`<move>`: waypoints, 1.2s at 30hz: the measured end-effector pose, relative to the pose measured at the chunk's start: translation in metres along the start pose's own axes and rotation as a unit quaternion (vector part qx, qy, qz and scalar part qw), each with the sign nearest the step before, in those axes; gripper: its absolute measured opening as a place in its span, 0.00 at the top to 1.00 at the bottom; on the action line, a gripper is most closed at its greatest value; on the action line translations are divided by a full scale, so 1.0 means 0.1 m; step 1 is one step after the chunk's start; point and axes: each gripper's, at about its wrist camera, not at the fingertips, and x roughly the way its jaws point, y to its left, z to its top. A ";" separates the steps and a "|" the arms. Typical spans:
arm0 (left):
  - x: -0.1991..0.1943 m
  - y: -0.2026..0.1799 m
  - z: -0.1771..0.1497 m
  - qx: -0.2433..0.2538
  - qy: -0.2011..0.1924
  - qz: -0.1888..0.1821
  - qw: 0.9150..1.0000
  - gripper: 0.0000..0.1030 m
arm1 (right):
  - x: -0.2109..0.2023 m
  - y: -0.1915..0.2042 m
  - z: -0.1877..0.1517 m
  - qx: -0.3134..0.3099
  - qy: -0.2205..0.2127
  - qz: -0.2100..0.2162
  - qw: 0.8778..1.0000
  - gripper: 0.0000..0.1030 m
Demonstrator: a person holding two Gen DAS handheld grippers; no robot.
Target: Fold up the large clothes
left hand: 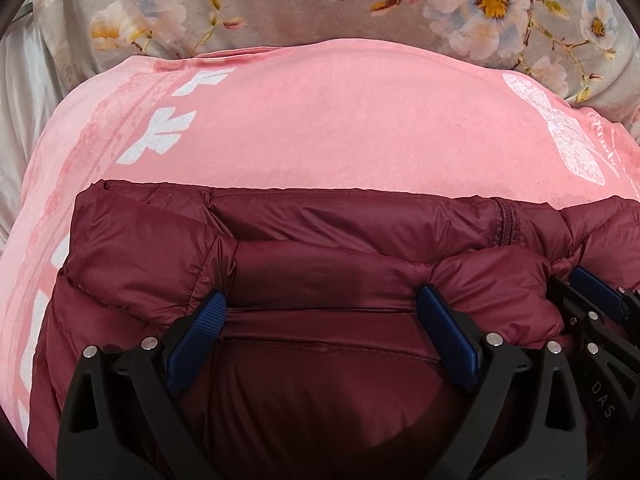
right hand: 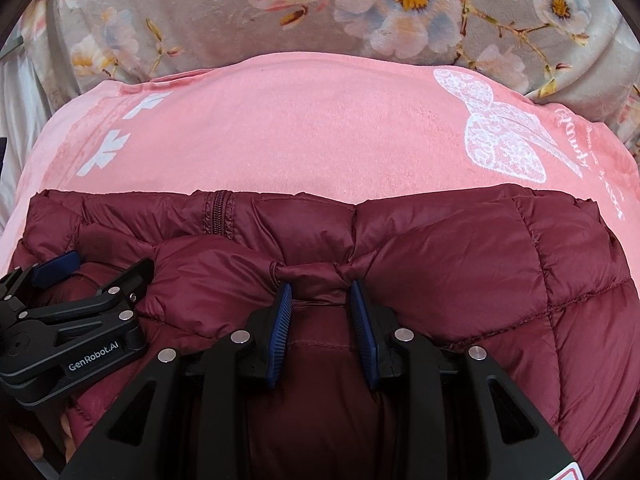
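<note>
A maroon quilted puffer jacket [left hand: 360,224] lies folded on a pink blanket [left hand: 320,120]; it also shows in the right wrist view [right hand: 460,260]. My left gripper [left hand: 322,300] is wide open, its blue pads resting on the folded jacket edge without pinching it. My right gripper [right hand: 322,286] is shut on a bunched fold of the jacket between its blue pads. The right gripper shows at the right edge of the left wrist view [left hand: 592,308], and the left gripper at the left of the right wrist view [right hand: 80,276]. A zipper [right hand: 218,212] runs down the jacket's far edge.
The pink blanket [right hand: 320,132] has white prints and lies over a grey floral bedspread [right hand: 240,20]. Pale sheet fabric [left hand: 24,92] shows at the far left.
</note>
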 end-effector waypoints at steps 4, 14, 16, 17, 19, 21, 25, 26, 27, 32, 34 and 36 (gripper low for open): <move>-0.05 0.02 0.00 0.000 0.007 -0.005 1.000 0.09 | -0.10 0.05 0.01 0.006 -0.005 -0.031 1.000 0.74; -0.57 0.33 -0.31 -0.028 -0.007 0.007 1.000 0.09 | -0.67 0.43 -0.27 0.028 -0.020 0.052 0.998 0.71; -0.55 0.35 -0.35 -0.028 -0.006 0.012 1.000 0.08 | -0.61 0.49 -0.34 0.024 -0.012 0.048 0.998 0.71; -0.53 0.37 -0.38 -0.028 -0.006 0.013 1.000 0.08 | -0.58 0.52 -0.38 0.020 -0.010 0.043 0.999 0.71; -0.49 0.37 -0.42 -0.027 -0.009 0.015 0.999 0.05 | -0.55 0.55 -0.43 0.013 -0.011 0.036 0.999 0.70; -0.47 0.36 -0.44 -0.025 -0.014 0.020 0.999 0.04 | -0.55 0.58 -0.47 0.005 -0.015 0.028 0.999 0.70; -0.43 0.33 -0.47 -0.021 -0.024 0.030 0.999 0.04 | -0.52 0.62 -0.54 -0.016 -0.023 0.011 1.000 0.70; -0.42 0.33 -0.48 -0.021 -0.024 0.030 0.999 0.04 | -0.52 0.63 -0.54 -0.017 -0.023 0.010 1.000 0.70; -0.42 0.33 -0.48 -0.022 -0.025 0.029 0.999 0.04 | -0.52 0.62 -0.54 -0.017 -0.023 0.010 1.000 0.70; -0.41 0.33 -0.48 -0.021 -0.025 0.030 0.999 0.04 | -0.50 0.59 -0.53 -0.011 -0.019 0.019 1.000 0.70; -0.41 0.33 -0.48 -0.020 -0.025 0.032 0.999 0.04 | -0.50 0.59 -0.53 -0.010 -0.018 0.021 1.000 0.70; -0.40 0.32 -0.48 -0.019 -0.026 0.034 0.999 0.04 | -0.49 0.59 -0.53 -0.009 -0.017 0.023 1.000 0.70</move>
